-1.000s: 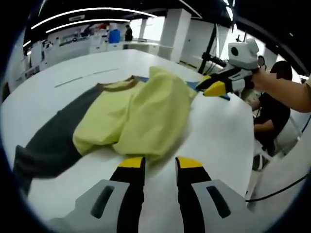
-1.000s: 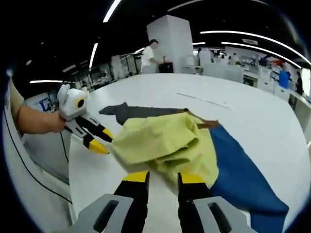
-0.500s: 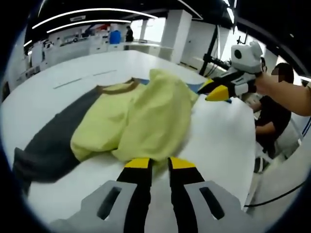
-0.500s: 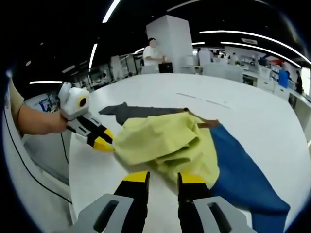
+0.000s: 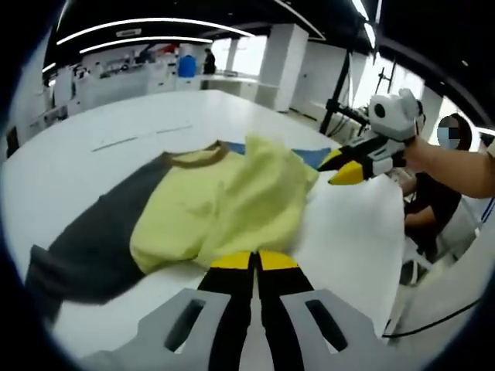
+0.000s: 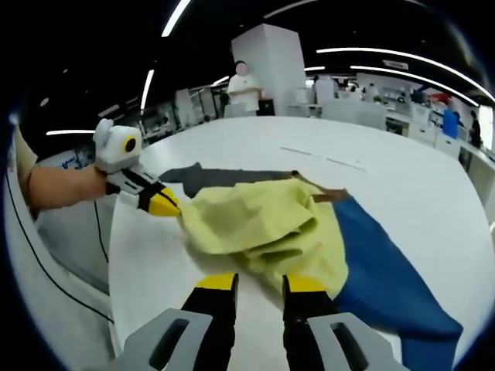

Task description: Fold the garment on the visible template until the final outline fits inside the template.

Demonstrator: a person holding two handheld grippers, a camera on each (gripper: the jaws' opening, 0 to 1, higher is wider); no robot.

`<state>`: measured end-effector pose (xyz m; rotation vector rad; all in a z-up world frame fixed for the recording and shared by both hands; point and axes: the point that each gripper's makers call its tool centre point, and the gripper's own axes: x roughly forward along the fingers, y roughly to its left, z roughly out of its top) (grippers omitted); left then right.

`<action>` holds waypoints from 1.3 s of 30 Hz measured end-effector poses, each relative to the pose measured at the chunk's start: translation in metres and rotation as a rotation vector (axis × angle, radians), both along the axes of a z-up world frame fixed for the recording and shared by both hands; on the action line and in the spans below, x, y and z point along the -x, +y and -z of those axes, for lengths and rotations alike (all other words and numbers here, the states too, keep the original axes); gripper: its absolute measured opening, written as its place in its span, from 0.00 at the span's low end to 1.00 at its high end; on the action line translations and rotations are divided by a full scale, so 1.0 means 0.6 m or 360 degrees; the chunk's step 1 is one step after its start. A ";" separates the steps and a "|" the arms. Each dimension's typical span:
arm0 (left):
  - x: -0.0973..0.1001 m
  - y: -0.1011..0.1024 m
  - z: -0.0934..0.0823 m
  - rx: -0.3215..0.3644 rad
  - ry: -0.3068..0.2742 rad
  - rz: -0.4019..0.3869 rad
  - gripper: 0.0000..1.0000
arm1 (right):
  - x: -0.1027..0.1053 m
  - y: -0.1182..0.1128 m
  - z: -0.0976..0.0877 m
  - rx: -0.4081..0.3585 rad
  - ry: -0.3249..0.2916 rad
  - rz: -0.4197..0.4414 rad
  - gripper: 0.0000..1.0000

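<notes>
two grippers working a yellow shirt on a white table

i am looking along my left gripper, whose black jaws with yellow tips are pressing together, apparently at the near hem of the crumpled pale yellow fabric shirt; whether cloth is caught between the tips, i cannot tell. in the right gripper view that same gripper is coming in from the left, held by a person's hand, with its yellow tips closed and touching the left edge of the shirt.

the shirt is lying bunched in the middle of the wide round white table, with a brown ribbed collar facing the far side. a dark grey sleeve is stretching out flat on the table to the left in the left gripper view. a blue fabric part is spreading out to the right in the right gripper view, partly under the yellow cloth; i cannot tell whether it is a sleeve or the template.

my right gripper is standing with its jaws narrowly apart, the tips just at the near edge of the yellow cloth, gripping nothing i can make out. in the left gripper view it is hanging just beside the far right edge of the shirt.

a seated person in black is waiting beyond the table.
</notes>
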<state>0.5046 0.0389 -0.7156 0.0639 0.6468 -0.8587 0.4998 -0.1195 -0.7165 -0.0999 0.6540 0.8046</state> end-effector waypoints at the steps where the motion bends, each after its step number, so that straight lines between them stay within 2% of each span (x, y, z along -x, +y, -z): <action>1: -0.009 0.006 -0.009 0.0011 -0.0017 -0.0025 0.00 | 0.000 -0.001 0.000 0.0000 0.0000 0.0000 0.18; 12: -0.080 0.052 -0.050 0.0004 -0.0098 -0.0157 0.00 | -0.011 -0.002 -0.003 -0.0014 -0.0011 0.0004 0.17; 19: -0.119 0.077 -0.050 -0.0003 -0.0083 -0.0244 0.00 | -0.020 0.002 -0.002 -0.0010 -0.0015 -0.0009 0.17; 22: -0.137 0.092 -0.042 0.0007 -0.0043 -0.0313 0.00 | -0.027 0.006 -0.002 -0.0002 -0.0021 -0.0018 0.16; 27: -0.146 0.104 -0.016 -0.0006 0.0030 -0.0350 0.00 | -0.046 0.012 -0.011 -0.0004 -0.0049 -0.0031 0.15; 34: -0.143 0.114 0.022 -0.0056 0.0120 -0.0372 0.00 | -0.072 0.023 -0.016 -0.0002 -0.0067 -0.0047 0.14; 39: -0.139 0.117 0.047 -0.0088 0.0194 -0.0380 0.00 | -0.075 0.039 -0.011 -0.0003 -0.0059 -0.0084 0.14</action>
